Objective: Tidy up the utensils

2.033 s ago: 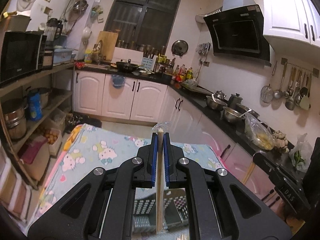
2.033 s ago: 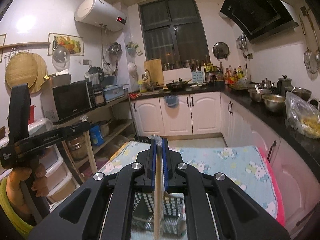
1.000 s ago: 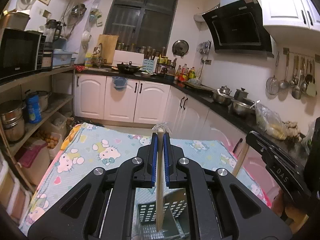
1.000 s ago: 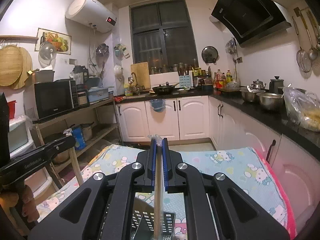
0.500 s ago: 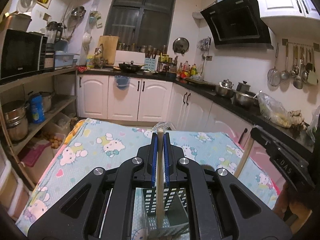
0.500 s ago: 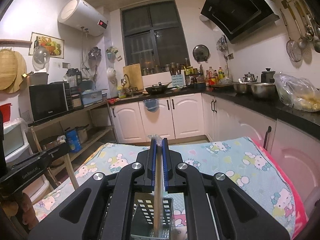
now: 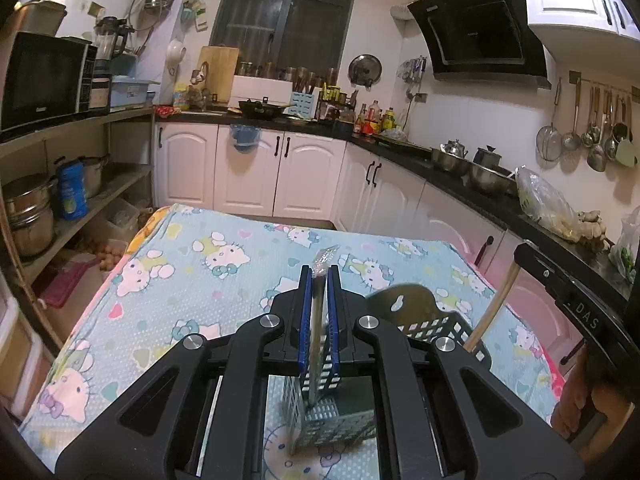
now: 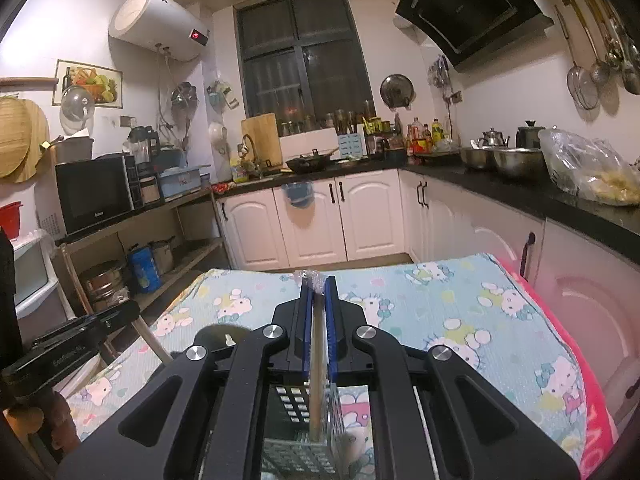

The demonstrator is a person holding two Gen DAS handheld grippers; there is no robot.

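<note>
Grey perforated utensil basket (image 7: 436, 326) stands upright on the cartoon-cat tablecloth (image 7: 192, 280), directly under both your grippers. Its hanger tab rises at the far rim. Lower ends of both sticks reach down inside it; whether they touch the bottom can't be told.

Your left gripper (image 7: 319, 280) has its blue pads pinched tight on a thin wooden chopstick (image 7: 316, 336) capped with clear plastic wrap. The stick hangs nearly vertical, tip inside the basket. Your right gripper (image 8: 319, 290) is likewise clamped narrow on a second chopstick (image 8: 318, 368), also wrapped at the top, hanging down into the basket (image 8: 296, 454).

Against two seconds ago: both grippers have sunk. The basket then sat far below, seen small between the gripper arms; it now fills the gap, and its rim shows beside the left gripper's knuckle. More tablecloth in view, less ceiling.

Pose: both grippers point forward over the table, tipped slightly down, side by side, each visible at the edge of the other's view. Your fingers (image 8: 24, 416) wrap the left handle.
</note>
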